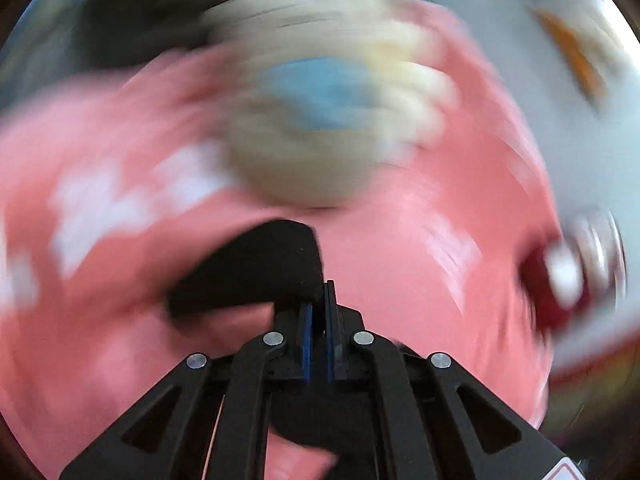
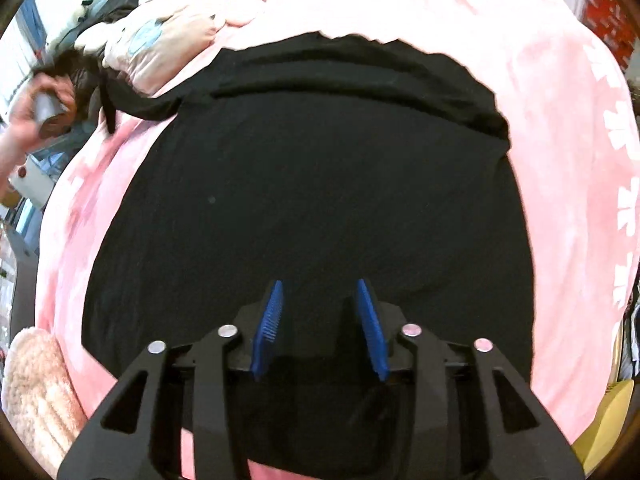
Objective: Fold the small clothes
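The black cotton garment [image 2: 312, 184] lies on the pink patterned blanket [image 2: 560, 160]; the right gripper [image 2: 320, 320], released at its six-o'clock edge, may rumple it, while the left gripper [image 1: 318, 300], clenched apparently on black cloth, could drag it.

The whole left wrist view is smeared by motion: a pale plush toy [image 1: 320, 120] with a blue patch is only a streaked blob, and the white marks on the pink blanket [image 1: 100, 320] are unreadable. A red and white object [image 1: 568, 272] at the right edge cannot be identified. A corner of black cloth [image 1: 264, 264] may be caught between the blue pads [image 1: 307, 340] (the contact itself is hidden). In the right wrist view, the black garment [image 2: 312, 200] runs under the gripper body, its near edge concealed.
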`<state>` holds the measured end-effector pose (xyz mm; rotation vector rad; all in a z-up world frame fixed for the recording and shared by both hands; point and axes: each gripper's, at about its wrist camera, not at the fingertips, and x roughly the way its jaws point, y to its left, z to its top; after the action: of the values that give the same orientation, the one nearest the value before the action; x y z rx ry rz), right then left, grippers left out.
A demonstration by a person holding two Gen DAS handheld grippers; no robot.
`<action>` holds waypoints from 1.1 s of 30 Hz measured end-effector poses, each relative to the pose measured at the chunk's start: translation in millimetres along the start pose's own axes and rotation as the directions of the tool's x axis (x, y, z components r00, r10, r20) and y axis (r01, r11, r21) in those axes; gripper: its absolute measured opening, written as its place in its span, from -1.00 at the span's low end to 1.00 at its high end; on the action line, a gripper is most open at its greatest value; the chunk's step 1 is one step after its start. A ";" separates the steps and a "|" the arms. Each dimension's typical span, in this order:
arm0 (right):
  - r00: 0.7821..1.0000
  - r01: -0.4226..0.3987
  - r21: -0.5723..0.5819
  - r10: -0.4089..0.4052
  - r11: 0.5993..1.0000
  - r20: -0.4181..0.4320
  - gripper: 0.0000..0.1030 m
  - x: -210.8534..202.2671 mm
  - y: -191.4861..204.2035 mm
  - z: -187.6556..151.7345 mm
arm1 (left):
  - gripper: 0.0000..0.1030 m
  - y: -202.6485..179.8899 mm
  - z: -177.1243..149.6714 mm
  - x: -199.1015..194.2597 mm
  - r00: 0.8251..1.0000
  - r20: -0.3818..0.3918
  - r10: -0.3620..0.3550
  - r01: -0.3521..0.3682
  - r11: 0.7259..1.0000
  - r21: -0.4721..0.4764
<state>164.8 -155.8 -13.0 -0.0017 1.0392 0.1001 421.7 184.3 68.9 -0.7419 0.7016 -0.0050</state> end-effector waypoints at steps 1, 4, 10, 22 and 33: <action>1.000 0.007 0.014 -0.007 1.000 0.001 -0.22 2.2 -4.5 2.3 | -0.94 -30.7 -7.5 -7.2 0.999 -0.009 -0.047 0.047 0.997 0.068; 1.000 0.010 0.066 -0.011 0.998 0.005 -0.22 1.3 -18.7 8.0 | 0.32 -123.1 -56.8 -7.9 0.975 -0.170 -0.144 0.182 0.956 0.230; 0.997 0.025 0.112 -0.033 0.993 0.066 -0.06 -13.9 -56.4 23.0 | 0.70 -152.0 -196.4 4.2 0.948 -0.319 -0.003 0.150 0.887 0.437; 0.979 -0.145 0.131 0.122 0.981 0.166 -0.07 53.5 -64.0 207.3 | 0.70 -36.0 -271.0 -15.3 0.914 -0.346 0.209 -0.050 0.908 0.416; 1.000 0.016 0.034 -0.016 0.999 -0.017 -0.72 164.4 2.9 283.9 | 0.74 -37.7 -290.9 -17.8 0.915 -0.279 0.292 -0.082 0.811 0.580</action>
<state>491.5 -125.5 -10.4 0.0200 1.0578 0.0678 245.8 -19.3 -49.3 -0.0920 1.0624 -0.1612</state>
